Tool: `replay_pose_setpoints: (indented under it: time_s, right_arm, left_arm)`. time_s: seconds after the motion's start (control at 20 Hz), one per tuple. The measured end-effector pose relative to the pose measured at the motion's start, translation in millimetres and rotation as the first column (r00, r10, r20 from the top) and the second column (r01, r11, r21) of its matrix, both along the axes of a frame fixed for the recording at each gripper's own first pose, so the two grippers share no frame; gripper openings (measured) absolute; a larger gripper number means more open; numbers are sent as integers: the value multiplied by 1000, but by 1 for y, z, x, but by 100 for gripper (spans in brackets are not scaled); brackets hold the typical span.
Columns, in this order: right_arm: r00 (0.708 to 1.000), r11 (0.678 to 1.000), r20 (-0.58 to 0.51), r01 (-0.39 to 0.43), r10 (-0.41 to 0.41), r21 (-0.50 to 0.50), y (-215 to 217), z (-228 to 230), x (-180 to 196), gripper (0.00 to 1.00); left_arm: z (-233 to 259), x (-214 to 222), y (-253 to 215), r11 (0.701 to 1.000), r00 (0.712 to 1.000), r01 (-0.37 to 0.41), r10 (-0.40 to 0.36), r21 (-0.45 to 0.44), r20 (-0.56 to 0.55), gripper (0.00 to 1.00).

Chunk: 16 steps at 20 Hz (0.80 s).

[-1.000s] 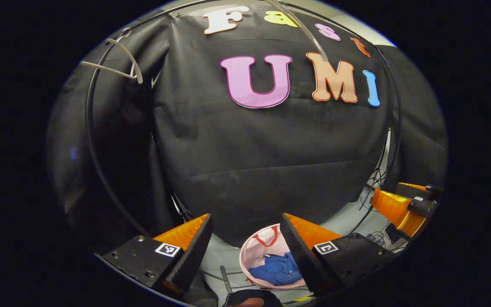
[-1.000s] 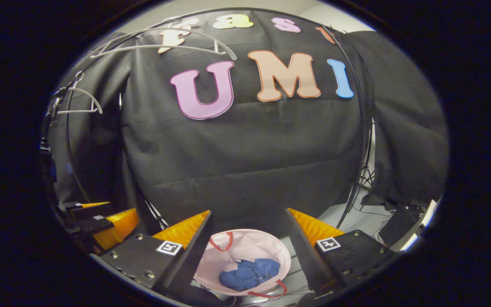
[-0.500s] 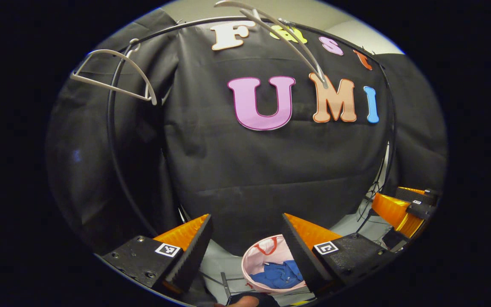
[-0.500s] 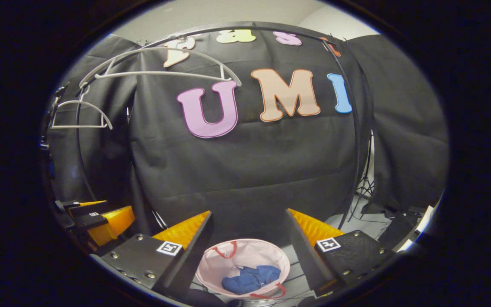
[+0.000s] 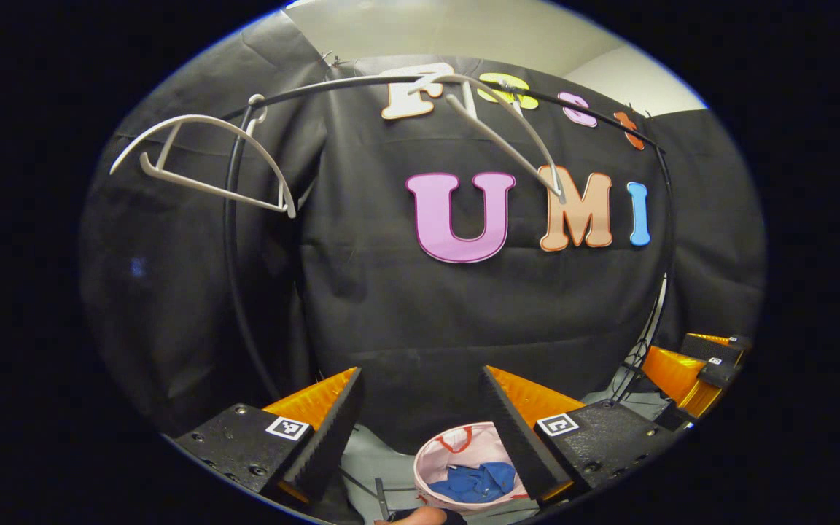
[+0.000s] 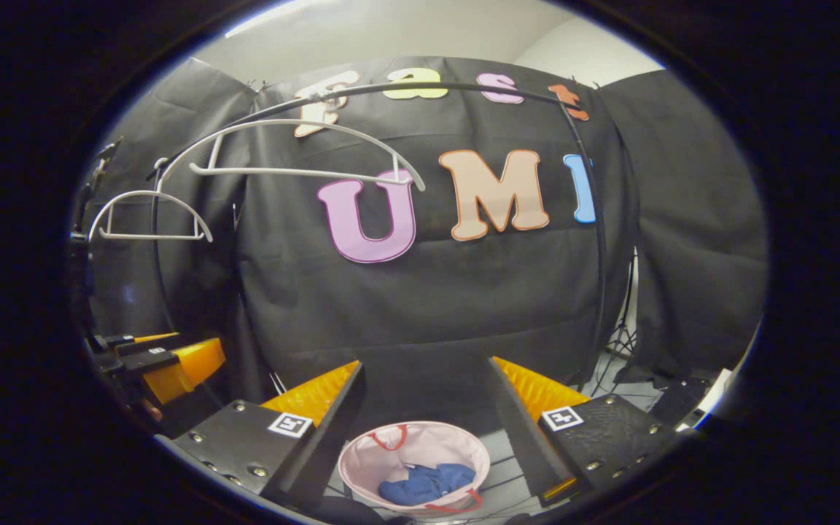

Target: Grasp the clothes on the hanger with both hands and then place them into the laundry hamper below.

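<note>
A blue garment [image 5: 475,482] [image 6: 426,483] lies crumpled in the pink laundry hamper [image 5: 443,446] [image 6: 420,445] with red handles on the floor below. Two bare white hangers [image 5: 205,162] [image 5: 507,138] hang on the black rail [image 5: 332,87]; in the right gripper view they are the hangers [image 6: 296,157] [image 6: 150,215]. My left gripper [image 5: 420,430] is open with nothing between its fingers, above the hamper. My right gripper [image 6: 424,430] is open and empty too. The right gripper [image 5: 697,364] shows far right in the left gripper view; the left gripper [image 6: 165,357] shows far left in the right gripper view.
The black rail's curved posts [image 5: 234,277] [image 6: 599,240] come down on both sides of the hamper. Cables and a stand [image 6: 620,335] lie on the grey floor at the right. A hand's edge [image 5: 413,516] shows at the bottom of the left gripper view.
Both views have tilted upward: the hangers and rail have slid down into the frames, and the hamper sits lower and smaller. Both grippers stay open.
</note>
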State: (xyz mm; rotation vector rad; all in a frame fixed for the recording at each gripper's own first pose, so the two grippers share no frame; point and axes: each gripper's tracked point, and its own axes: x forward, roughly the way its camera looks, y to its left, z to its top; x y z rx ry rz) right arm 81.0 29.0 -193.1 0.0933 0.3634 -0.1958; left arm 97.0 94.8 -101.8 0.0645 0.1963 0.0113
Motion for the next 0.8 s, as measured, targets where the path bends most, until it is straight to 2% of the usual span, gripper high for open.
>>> replay_pose_setpoints:
  time_s: [0.15,0.45,0.5,0.55,0.65,0.7,0.75,0.8]
  right_arm:
    - [1000,1000,27,-13,13,-24,6,19,-3,100]
    - [992,998,114,-39,44,-45,18,64,-12,92]
    - [990,998,130,-42,47,-42,18,72,-14,93]
    - [989,998,142,-45,50,-40,20,78,-17,98]
    - [987,998,152,-54,60,-45,20,88,-24,99]
    - [986,997,149,-66,73,-47,21,92,-26,100]
    - [987,996,143,-71,77,-45,21,95,-31,100]
    - [987,996,143,-75,80,-44,20,98,-34,100]
  left_arm:
    - [20,-7,3,1000,999,0,0,2,38,100]
    - [57,-29,-1,1000,994,15,-16,11,112,98]
    - [62,-32,-2,1000,992,17,-19,15,122,98]
    - [66,-34,-2,1000,991,18,-19,14,130,99]
    - [70,-39,-3,1000,991,22,-21,-4,130,98]
    - [71,-41,-6,999,992,29,-27,-16,123,100]
    - [72,-44,-8,999,993,37,-33,-28,116,98]
    - [76,-46,-8,999,992,37,-33,-36,120,100]
